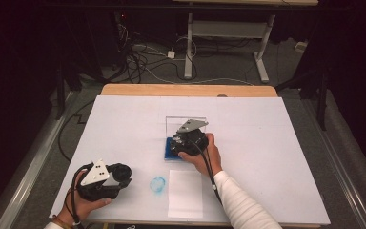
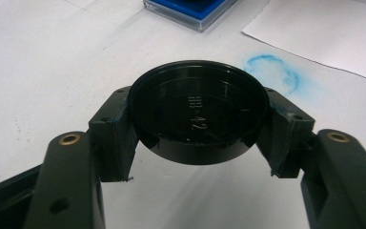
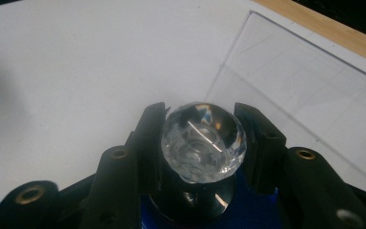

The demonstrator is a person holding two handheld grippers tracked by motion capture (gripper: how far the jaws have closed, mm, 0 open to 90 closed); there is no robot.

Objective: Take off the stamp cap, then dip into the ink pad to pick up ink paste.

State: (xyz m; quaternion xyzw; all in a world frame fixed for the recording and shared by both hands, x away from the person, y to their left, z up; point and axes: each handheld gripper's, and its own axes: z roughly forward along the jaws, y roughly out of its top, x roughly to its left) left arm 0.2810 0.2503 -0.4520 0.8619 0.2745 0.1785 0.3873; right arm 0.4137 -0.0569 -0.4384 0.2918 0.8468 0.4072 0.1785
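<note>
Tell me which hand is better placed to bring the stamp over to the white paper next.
Right. The right gripper is shut on the stamp's clear knob over the blue ink pad; the left gripper already holds a black round lid.

Both grippers black. Left gripper [image 1: 106, 179]: grey three-cornered plate on top, brass-ringed screw holes, blue smears on jaws. Right gripper [image 1: 187, 141]: same plate, black cable trailing. White ribbed sleeve [image 1: 240, 205] on right arm.

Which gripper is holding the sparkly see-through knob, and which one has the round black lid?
The right gripper pinches the faceted clear knob above the blue ink pad. The left gripper holds the round black lid.
</note>
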